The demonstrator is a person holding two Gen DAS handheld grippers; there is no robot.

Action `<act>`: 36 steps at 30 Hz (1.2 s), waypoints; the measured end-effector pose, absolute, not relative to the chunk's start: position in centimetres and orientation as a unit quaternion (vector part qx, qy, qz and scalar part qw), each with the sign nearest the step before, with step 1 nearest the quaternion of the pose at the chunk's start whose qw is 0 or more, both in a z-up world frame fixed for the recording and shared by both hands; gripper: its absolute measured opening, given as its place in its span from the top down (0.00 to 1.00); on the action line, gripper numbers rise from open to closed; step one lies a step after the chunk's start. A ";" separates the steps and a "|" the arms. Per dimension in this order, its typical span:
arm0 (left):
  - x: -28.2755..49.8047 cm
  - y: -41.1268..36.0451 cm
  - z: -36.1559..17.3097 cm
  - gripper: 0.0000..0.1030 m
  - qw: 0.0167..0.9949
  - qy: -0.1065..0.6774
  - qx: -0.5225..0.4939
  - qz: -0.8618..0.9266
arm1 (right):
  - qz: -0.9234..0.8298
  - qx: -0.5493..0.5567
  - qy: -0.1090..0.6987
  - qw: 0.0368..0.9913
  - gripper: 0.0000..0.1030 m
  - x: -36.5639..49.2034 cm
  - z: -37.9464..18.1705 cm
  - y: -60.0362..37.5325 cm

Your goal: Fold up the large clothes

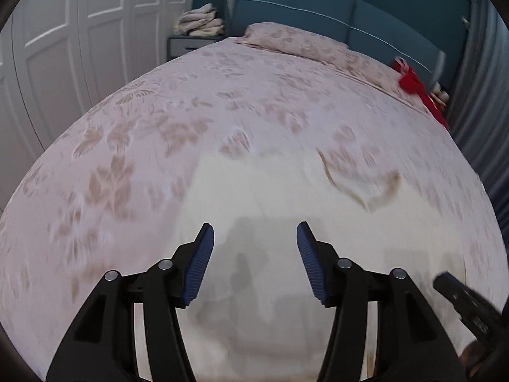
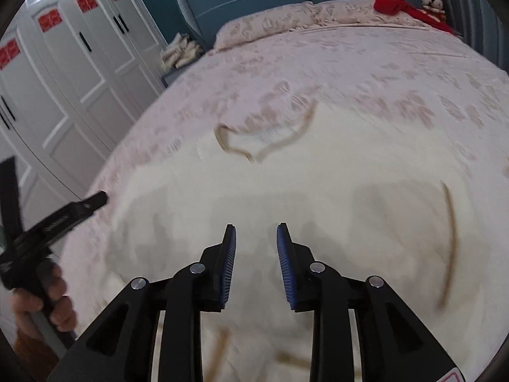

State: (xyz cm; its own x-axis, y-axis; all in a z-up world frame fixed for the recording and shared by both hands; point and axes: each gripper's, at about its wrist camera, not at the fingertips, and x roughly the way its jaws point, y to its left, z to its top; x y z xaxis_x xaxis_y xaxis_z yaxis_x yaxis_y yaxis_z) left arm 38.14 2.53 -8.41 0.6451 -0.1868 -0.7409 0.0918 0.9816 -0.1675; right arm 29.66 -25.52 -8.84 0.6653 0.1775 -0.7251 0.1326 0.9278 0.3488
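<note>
Bedspread [image 2: 366, 63] bears cream garment [image 2: 318, 184] (neckline toward pillows).

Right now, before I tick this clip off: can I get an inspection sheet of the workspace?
Surface: bed with pink leaf-print cover, blurred by motion.
Job's things: cream garment with brown trim, spread flat at the near end.
Clutter: red cloth and soft toys by the pillows.
Grippers: left gripper open, nothing between its pads; right gripper open, also empty; both above the garment.
Cables: nothing seen.
Surroundings: white wardrobe, blue headboard, folded linens on a nightstand.
</note>
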 end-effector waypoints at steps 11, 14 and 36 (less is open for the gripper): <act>51.5 4.1 -17.3 0.49 0.871 0.481 -0.096 0.004 | 0.049 0.224 0.463 0.856 0.68 51.6 -12.6 -20.5; 51.1 4.7 -18.9 0.41 0.880 0.464 -0.102 0.015 | 0.047 0.215 0.493 0.842 0.65 54.2 -15.5 -19.0; 50.3 3.7 -18.4 0.35 0.899 0.433 -0.064 0.033 | -0.070 0.256 0.365 0.892 0.85 42.0 -12.7 -30.1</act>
